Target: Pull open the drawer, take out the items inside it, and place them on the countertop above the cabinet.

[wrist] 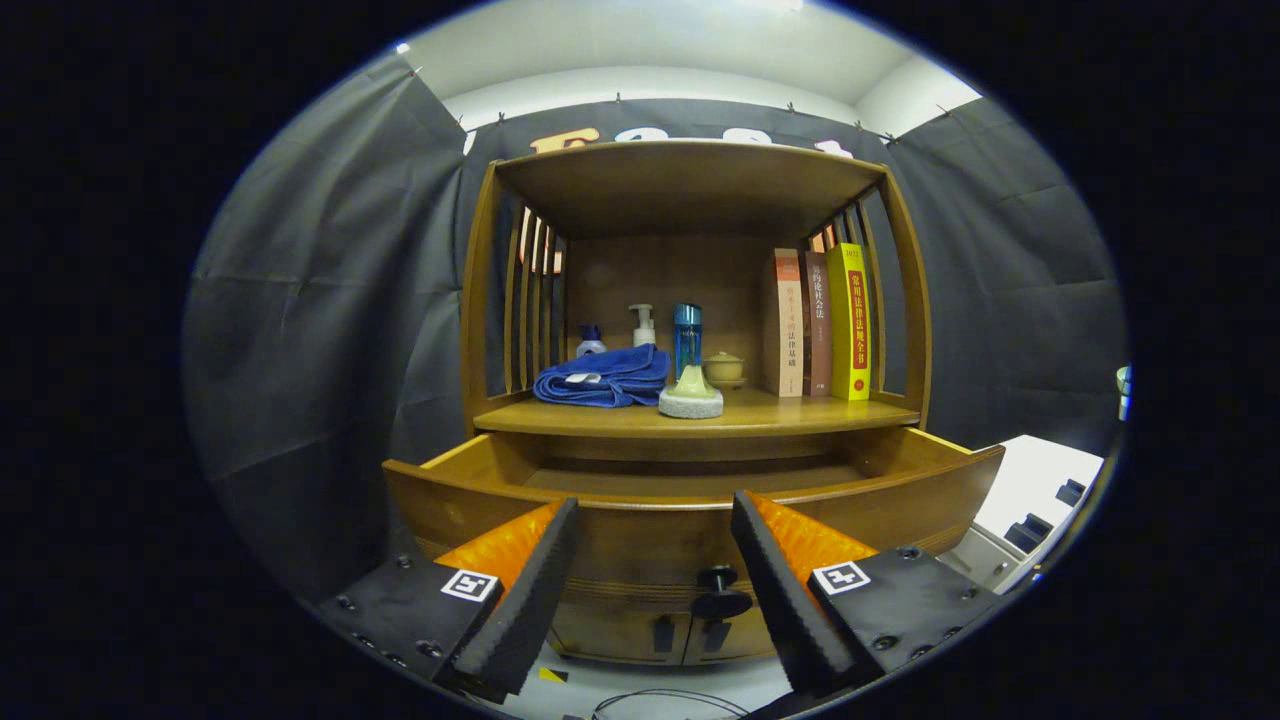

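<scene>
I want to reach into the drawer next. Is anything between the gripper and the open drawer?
Nothing visible blocks it. The gripper is open, fingers apart before the drawer front, its knob between them. The front panel hides the drawer's contents.

— What's on the countertop (800, 413) beyond the fingers?
— A folded blue towel (603, 377) toward the left, a grey stone-like piece (690, 398) just beside it, a blue bottle (687, 338), a pump bottle (642, 325), a small lidded cup (724, 368), three upright books (822, 322) at the right.
— Below?
— The drawer (690, 520), pulled open.
</scene>
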`<state>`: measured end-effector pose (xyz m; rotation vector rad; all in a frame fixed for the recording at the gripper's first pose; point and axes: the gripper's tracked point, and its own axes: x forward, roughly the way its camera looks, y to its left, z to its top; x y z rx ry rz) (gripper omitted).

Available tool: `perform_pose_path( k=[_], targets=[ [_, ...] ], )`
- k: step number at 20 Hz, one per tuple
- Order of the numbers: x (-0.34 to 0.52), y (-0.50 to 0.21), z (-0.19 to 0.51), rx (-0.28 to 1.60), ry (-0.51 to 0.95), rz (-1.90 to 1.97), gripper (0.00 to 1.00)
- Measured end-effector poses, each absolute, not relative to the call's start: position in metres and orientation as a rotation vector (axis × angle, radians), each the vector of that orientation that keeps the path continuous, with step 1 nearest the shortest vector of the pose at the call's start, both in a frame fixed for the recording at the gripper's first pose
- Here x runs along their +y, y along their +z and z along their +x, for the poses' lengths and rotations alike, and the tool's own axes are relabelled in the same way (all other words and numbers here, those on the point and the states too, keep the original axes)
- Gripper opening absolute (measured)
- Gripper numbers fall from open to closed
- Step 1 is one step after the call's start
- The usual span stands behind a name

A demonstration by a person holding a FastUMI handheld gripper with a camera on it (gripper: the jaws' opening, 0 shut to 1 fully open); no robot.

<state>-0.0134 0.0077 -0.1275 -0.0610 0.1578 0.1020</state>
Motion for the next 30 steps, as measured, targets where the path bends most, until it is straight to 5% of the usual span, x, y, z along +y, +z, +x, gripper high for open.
perform_pose_path(
  k=[30],
  targets=[
    [-0.016,-0.186,0.013,0.208,0.033,-0.131,0.98]
  ],
)
